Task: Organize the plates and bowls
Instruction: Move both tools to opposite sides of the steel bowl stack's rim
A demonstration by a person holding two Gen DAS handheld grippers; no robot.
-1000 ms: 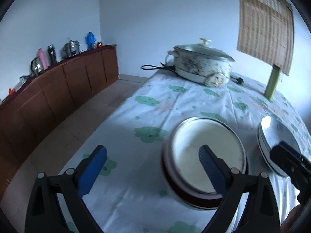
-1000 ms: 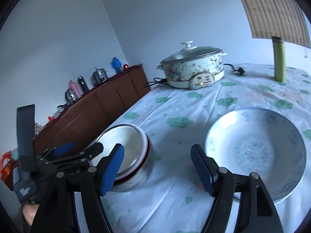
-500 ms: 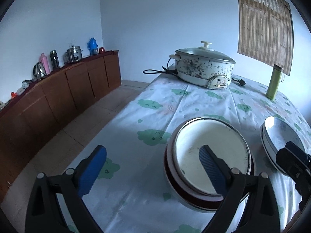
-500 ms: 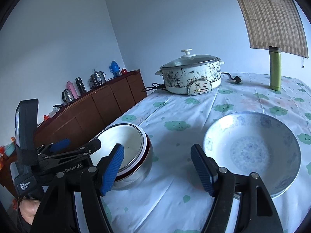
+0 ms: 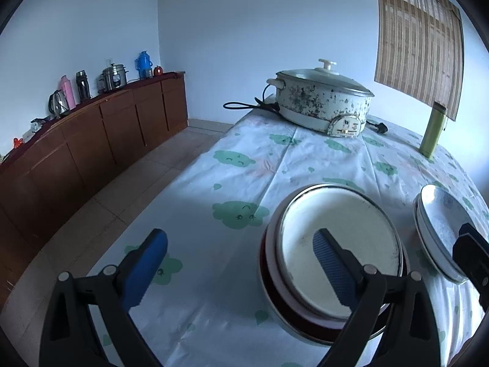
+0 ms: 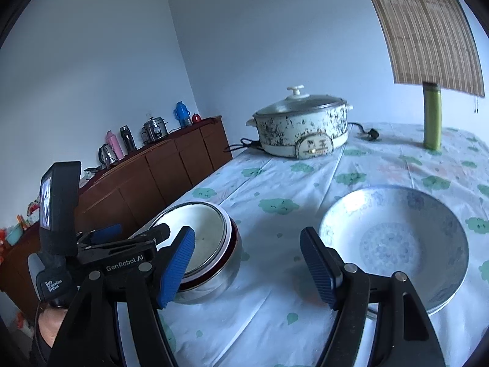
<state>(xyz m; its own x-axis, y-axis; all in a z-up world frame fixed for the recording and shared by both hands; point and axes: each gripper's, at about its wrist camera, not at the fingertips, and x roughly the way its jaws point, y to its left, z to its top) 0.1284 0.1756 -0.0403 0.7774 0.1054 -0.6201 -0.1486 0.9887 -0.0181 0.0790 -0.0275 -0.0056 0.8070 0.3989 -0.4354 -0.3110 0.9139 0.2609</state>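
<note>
A stack of metal bowls with a white inside and a dark red band [image 5: 336,250] stands on the cloud-print tablecloth [image 5: 275,165]; it also shows in the right wrist view [image 6: 204,244]. A blue-patterned white plate [image 6: 394,241] sits to its right, atop another plate; its edge shows in the left wrist view [image 5: 437,229]. My left gripper [image 5: 241,270] is open and empty, its right finger over the bowls. My right gripper [image 6: 247,267] is open and empty, between the bowls and the plate. The left gripper [image 6: 122,238] also shows in the right wrist view.
A speckled electric pot with a lid [image 5: 321,104] and its cord stand at the table's far end, a green bottle [image 5: 432,131] to its right. A brown sideboard with flasks and kettles [image 5: 91,128] runs along the left wall. A bamboo blind [image 5: 418,33] hangs at the back right.
Both grippers have tilted up and drawn back slightly; the bowls and plate sit lower in view. Both stay open. The dishes have not moved.
</note>
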